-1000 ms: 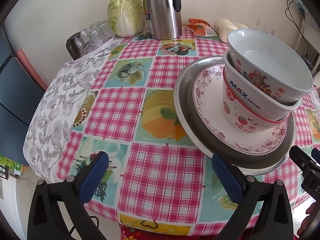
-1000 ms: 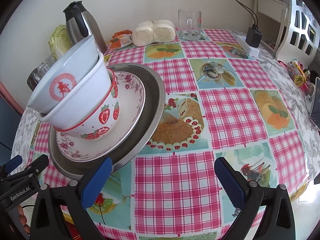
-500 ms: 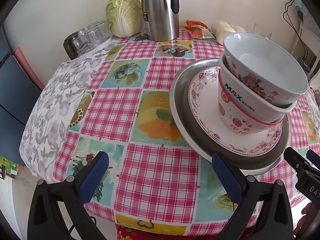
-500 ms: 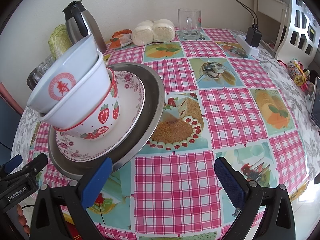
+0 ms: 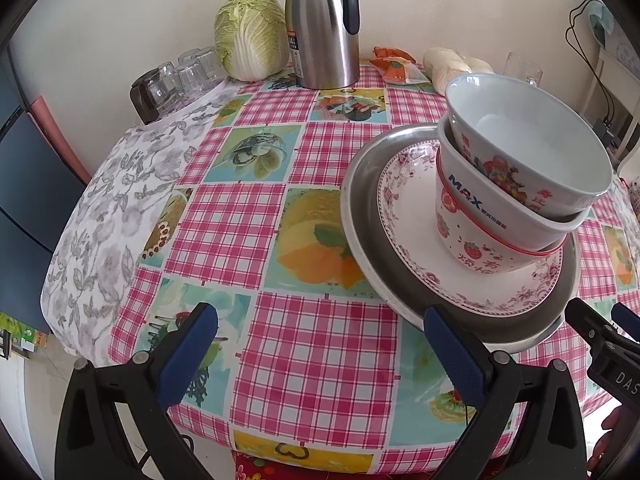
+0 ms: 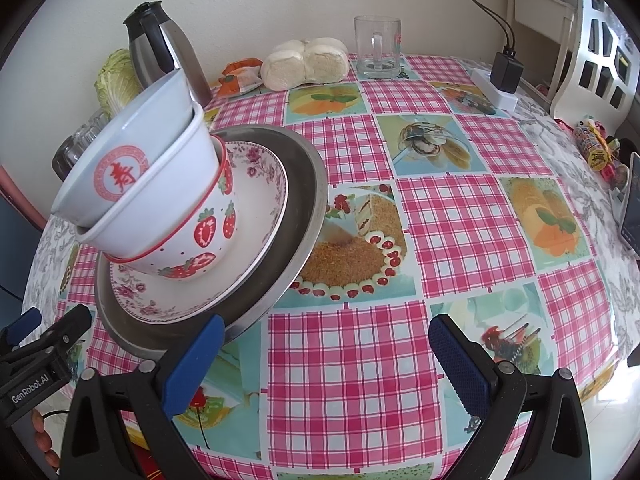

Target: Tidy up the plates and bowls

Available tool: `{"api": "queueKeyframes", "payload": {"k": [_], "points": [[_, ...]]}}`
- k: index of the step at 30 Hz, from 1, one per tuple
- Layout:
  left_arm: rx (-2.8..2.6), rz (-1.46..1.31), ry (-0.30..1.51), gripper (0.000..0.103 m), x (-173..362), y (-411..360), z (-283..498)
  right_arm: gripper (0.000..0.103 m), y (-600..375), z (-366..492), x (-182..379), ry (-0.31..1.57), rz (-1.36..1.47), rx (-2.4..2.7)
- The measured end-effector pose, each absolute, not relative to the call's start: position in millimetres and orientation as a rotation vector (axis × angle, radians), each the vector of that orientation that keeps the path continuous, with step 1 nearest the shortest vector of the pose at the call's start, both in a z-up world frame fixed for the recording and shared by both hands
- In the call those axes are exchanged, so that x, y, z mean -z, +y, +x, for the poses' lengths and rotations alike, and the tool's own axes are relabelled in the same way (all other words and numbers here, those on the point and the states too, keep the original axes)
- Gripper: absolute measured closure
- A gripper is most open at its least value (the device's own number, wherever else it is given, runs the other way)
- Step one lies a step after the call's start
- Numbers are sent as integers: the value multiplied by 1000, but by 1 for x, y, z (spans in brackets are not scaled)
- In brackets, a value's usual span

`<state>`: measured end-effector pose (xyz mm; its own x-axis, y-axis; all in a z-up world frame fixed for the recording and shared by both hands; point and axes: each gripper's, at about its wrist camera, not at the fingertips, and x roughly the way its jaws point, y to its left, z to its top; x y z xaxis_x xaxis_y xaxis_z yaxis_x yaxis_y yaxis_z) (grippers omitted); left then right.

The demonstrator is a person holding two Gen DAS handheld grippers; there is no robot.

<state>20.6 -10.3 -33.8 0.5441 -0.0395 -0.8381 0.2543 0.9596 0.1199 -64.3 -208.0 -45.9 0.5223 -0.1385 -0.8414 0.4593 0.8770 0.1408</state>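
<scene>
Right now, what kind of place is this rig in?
Most likely a home dining table: checked picture tablecloth, steel thermos, cabbage, steamed buns, stacked bowls.

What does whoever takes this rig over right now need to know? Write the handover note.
Left tongs: open, empty, low at the table's near edge.
Right tongs: open, empty, beside the stack.
Stack: metal plate on the tablecloth, floral plate on it, then strawberry bowl, white MAX bowl and top bowl nested, leaning.
Done: all five pieces gathered in one pile.
Left: probably straighten the tilted bowls; nothing else loose in view.
</scene>
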Motion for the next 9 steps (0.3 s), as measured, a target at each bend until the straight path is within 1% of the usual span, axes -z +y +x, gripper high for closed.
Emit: {"api": "queueKeyframes", "payload": {"k": [9], "points": [[182,210,972,0,32,-7,21,0,-208,-63,46,962,370,369]]}}
